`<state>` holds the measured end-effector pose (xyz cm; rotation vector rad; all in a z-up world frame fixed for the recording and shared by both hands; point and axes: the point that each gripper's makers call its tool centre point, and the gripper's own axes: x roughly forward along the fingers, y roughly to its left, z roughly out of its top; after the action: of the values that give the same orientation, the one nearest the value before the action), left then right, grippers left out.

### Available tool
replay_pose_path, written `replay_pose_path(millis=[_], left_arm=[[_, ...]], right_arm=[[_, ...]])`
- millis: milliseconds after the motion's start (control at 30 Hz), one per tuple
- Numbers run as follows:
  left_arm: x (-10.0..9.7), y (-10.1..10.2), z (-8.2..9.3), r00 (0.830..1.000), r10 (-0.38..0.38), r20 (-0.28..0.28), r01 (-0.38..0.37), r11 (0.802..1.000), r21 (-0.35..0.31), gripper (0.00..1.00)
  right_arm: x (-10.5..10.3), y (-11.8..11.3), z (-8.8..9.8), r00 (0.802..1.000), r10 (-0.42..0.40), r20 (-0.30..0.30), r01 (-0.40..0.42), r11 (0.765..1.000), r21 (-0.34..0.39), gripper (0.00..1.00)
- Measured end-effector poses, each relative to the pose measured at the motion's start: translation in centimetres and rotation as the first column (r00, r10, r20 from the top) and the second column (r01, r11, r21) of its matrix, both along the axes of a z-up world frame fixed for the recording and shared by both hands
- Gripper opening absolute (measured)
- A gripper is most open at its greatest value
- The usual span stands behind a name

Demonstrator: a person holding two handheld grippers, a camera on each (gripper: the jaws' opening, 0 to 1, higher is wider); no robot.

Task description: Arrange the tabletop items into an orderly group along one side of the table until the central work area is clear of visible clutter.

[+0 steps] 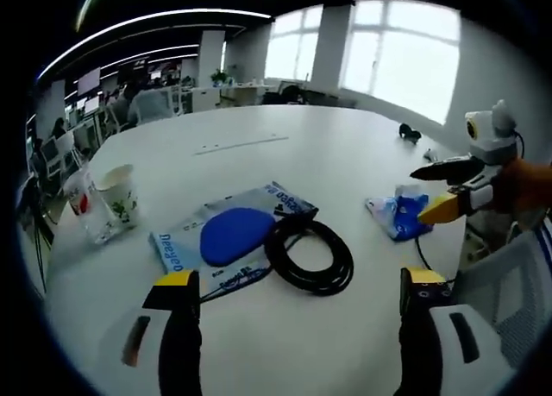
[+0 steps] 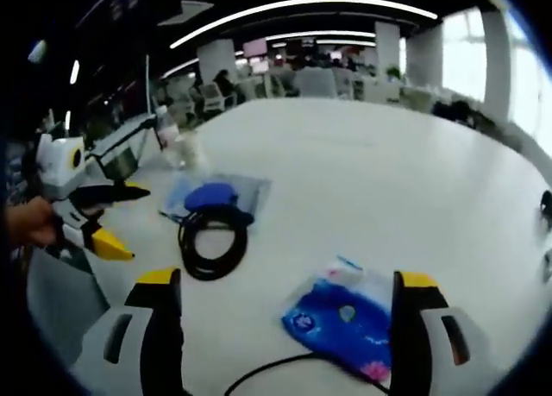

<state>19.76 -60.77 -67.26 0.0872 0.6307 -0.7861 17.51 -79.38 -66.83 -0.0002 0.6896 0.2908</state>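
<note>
— What sits nearest the left gripper (image 1: 293, 305)?

— Its jaws stand wide apart, holding nothing. Just ahead between them lies a coiled black cable (image 1: 309, 254), touching a blue mouse pad (image 1: 233, 235) on a printed packet (image 1: 226, 234). Farther left stand a paper cup (image 1: 118, 194) and a clear cup (image 1: 87, 206).

— And the right gripper (image 2: 285, 305)?

— Also spread open and empty. A blue tissue pack (image 2: 338, 322) lies between its jaws, on the white table (image 2: 371, 172); the cable coil is farther ahead to the left.

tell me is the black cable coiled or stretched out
Coiled: the black cable lies in a round loop on the table, partly over the blue pouch.
</note>
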Motion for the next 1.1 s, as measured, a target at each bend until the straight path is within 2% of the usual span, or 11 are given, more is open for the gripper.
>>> replay_pose_path(millis=[100, 300, 433, 533, 633, 800, 1100], left_arm=[[0.2, 0.3, -0.1, 1.0, 0.019, -0.019, -0.019, 1.0, -0.016, 1.0], [1.3, 1.1, -0.6, 0.998, 0.058, -0.025, -0.059, 0.998, -0.005, 1.0], [2.6, 1.4, -0.6, 0.992, 0.121, -0.023, -0.122, 0.993, -0.006, 1.0], [3.2, 1.3, -0.7, 0.99, 0.139, -0.018, -0.139, 0.99, -0.002, 1.0], [3.5, 1.2, -1.5, 0.992, 0.127, -0.02, -0.126, 0.991, 0.046, 1.0], [4.2, 1.2, -1.9, 0.988, 0.154, -0.026, -0.153, 0.987, 0.045, 1.0], [5.1, 1.0, -3.1, 0.985, 0.174, -0.018, -0.171, 0.979, 0.11, 1.0]], right_arm=[[0.9, 0.7, -0.3, 1.0, 0.015, -0.007, -0.015, 1.0, 0.001, 1.0], [2.2, 1.7, -1.2, 0.999, 0.044, -0.029, -0.045, 0.999, -0.009, 1.0], [2.6, 2.0, -1.8, 0.998, 0.036, -0.049, -0.036, 0.999, 0.006, 1.0], [2.8, 2.2, -2.3, 0.997, 0.042, -0.063, -0.042, 0.999, 0.0, 1.0], [3.2, 2.2, -2.7, 0.997, 0.039, -0.065, -0.04, 0.999, -0.009, 1.0], [3.7, 2.2, -3.5, 0.997, 0.005, -0.081, -0.005, 1.0, 0.002, 1.0], [4.8, 3.1, -4.5, 0.995, -0.017, -0.099, 0.019, 1.0, 0.02, 0.96]])
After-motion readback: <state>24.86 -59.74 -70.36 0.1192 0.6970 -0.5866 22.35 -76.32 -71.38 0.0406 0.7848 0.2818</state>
